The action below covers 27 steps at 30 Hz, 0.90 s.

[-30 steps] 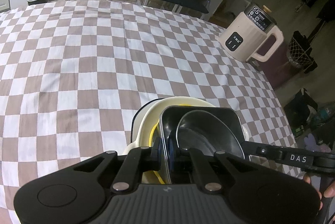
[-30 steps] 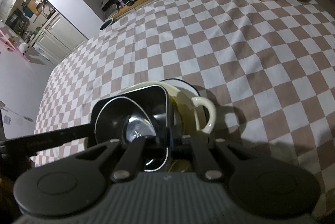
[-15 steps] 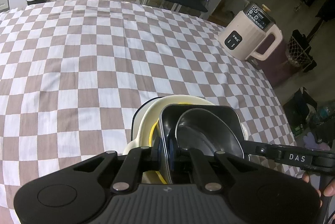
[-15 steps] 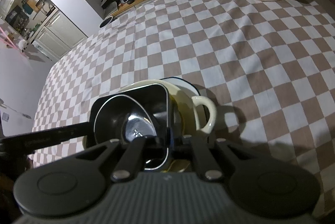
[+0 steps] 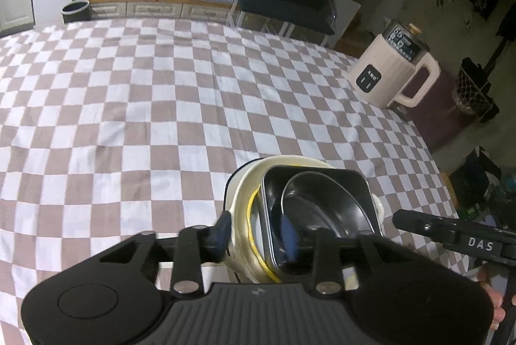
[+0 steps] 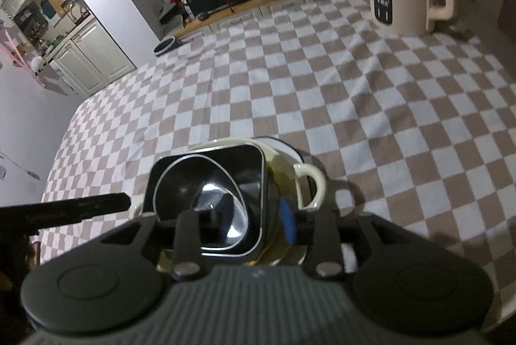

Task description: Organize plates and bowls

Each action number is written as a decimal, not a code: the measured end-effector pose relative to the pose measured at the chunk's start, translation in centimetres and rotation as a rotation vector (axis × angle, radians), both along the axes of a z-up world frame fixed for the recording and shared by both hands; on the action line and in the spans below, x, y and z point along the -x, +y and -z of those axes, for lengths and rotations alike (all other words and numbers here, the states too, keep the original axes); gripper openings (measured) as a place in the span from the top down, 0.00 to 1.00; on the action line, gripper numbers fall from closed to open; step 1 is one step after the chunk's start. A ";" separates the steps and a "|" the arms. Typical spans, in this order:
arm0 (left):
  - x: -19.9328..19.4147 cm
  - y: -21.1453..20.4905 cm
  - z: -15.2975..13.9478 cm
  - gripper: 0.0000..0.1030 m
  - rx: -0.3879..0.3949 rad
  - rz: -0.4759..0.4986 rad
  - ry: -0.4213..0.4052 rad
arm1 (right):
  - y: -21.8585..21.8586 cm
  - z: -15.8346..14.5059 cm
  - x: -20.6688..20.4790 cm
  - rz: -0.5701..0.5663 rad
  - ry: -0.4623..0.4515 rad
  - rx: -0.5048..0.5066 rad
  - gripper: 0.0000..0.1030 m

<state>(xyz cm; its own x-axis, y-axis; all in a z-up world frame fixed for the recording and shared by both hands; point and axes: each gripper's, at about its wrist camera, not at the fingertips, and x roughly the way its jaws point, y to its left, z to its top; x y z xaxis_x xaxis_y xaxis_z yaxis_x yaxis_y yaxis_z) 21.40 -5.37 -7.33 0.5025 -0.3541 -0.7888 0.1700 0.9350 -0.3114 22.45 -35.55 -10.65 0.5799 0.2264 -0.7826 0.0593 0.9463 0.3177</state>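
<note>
Checkered tablecloth [image 5: 135,106] carries the stack: black square bowl [image 5: 329,203] nested in a cream handled dish [image 6: 306,180]. Left gripper [image 5: 254,235] and right gripper [image 6: 245,216] both straddle its rims, jaws opening and pads clear, both angled steeply downward.

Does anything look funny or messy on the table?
Nothing is spilled or broken. The dishes are nested in one stack: a black square bowl sits in a cream handled bowl, and it looks a bit tilted. The kettle stands upright at the far edge of the checked cloth.
</note>
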 end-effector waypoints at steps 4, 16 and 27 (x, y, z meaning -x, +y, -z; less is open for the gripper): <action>1.4 -0.2 -1.5 0.40 -0.014 -0.002 -0.051 | 0.3 -1.5 1.3 -0.004 -0.054 0.039 0.47; 7.7 -1.5 -5.3 0.02 -0.063 0.005 -0.248 | 1.9 -6.1 7.3 -0.016 -0.257 0.134 0.17; 13.7 -0.5 -6.3 0.00 -0.067 -0.041 -0.345 | 3.0 -7.1 13.4 0.052 -0.414 0.211 0.00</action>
<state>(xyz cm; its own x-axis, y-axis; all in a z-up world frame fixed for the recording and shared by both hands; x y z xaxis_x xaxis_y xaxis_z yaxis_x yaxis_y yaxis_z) 7.73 -5.89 -1.04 0.7558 -0.2816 -0.5912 0.2165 0.9595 -0.1802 9.06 -32.60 -3.56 0.8593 0.0497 -0.5091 0.0173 0.9919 0.1260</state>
